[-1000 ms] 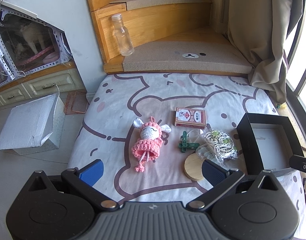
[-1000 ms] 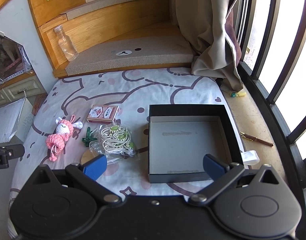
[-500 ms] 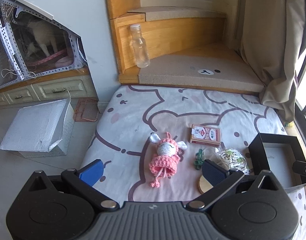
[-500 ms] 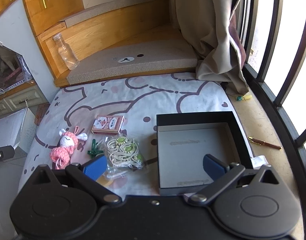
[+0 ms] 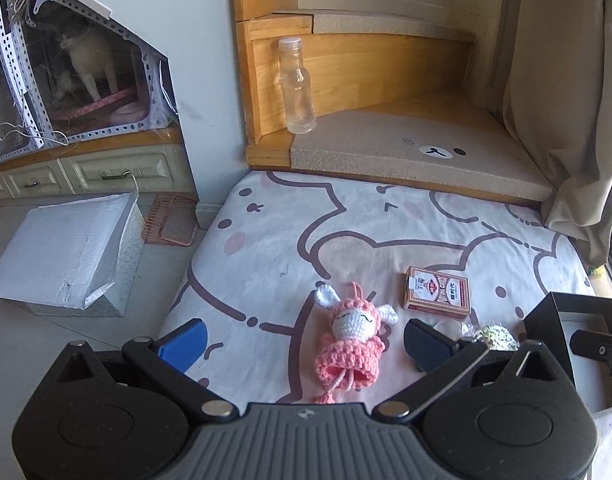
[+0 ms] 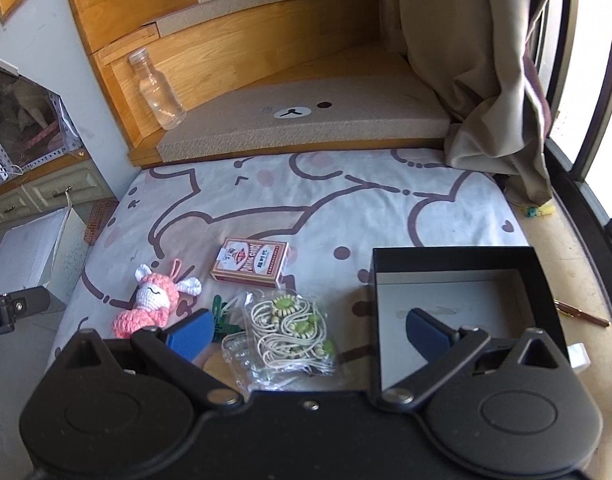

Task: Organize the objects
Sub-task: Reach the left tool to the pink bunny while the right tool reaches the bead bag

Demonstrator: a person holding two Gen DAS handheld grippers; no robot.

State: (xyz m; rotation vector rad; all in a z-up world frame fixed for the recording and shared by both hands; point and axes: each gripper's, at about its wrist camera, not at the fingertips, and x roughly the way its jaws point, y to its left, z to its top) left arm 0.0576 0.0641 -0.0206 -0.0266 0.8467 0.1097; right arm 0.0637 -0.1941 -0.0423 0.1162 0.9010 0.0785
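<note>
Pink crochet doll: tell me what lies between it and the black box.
The pink crochet doll has the green clip and the bagged cord bundle lying between it and the black box. Lifted over them, nothing visible blocks it.

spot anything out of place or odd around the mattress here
A pen lies on the floor ledge by the window bars, right of the black box and off the mattress. A small green-yellow item sits under the curtain. Nothing looks spilled or damaged.
</note>
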